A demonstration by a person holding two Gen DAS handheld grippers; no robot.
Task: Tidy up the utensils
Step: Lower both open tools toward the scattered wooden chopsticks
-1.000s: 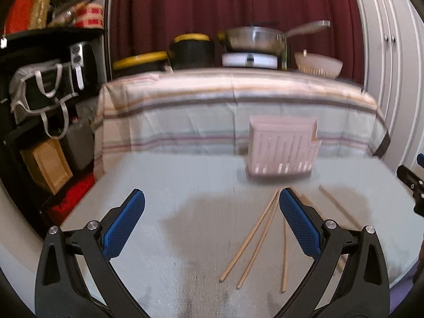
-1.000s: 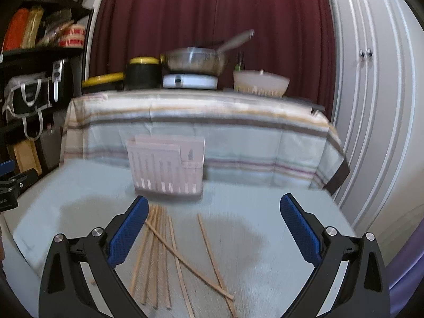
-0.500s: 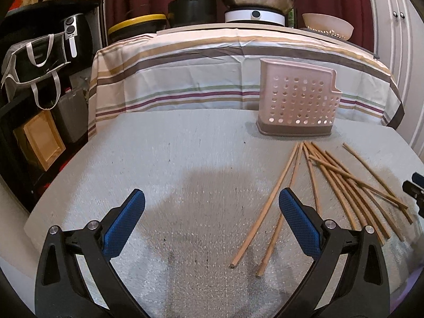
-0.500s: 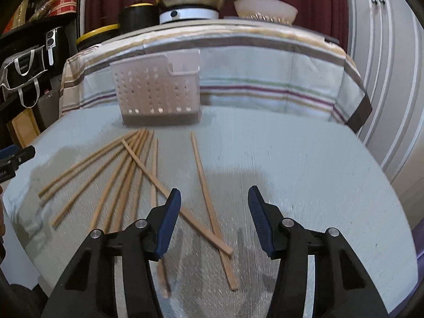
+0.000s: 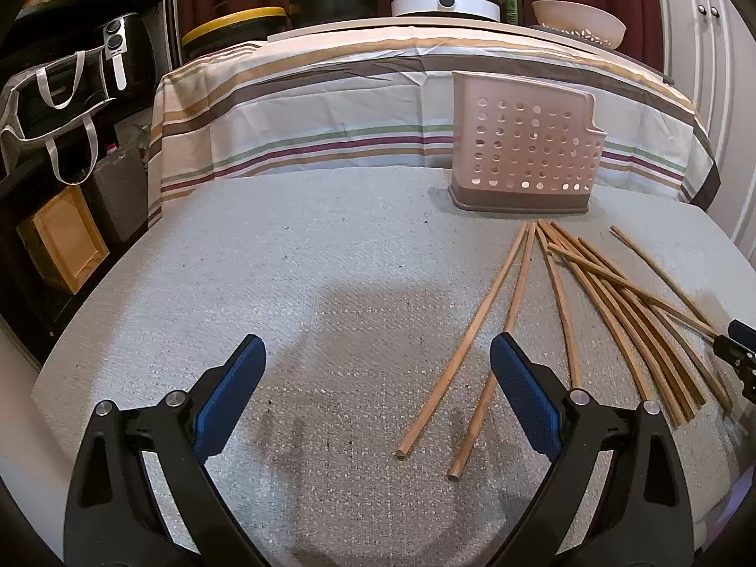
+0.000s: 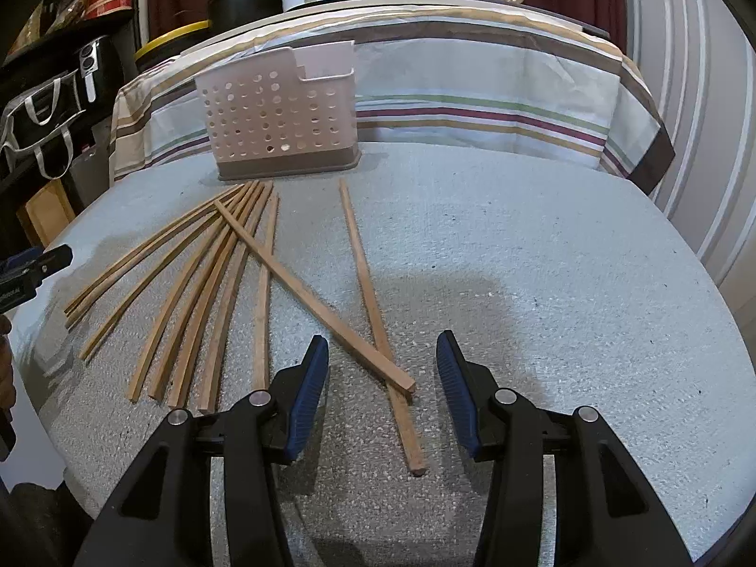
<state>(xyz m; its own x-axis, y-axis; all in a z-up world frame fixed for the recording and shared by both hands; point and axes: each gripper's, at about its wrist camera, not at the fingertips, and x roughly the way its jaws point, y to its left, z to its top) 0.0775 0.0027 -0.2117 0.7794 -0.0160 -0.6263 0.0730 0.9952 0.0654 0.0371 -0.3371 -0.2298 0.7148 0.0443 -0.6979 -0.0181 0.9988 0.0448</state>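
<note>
Closing right hand-held gripper (image 6: 382, 387) half-open around two chopsticks (image 6: 378, 330), pads apart, left hand-held gripper (image 5: 375, 390) wide, closing, empty.

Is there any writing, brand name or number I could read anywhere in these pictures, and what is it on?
None can be read.
Pink perforated utensil holder: holes only, no label.
Wooden chopsticks: no markings.
White cooker on the striped cloth: one round knob, no legible print.
Other tongs at the right view's left edge: faint white marks, too blurred to read.
</note>
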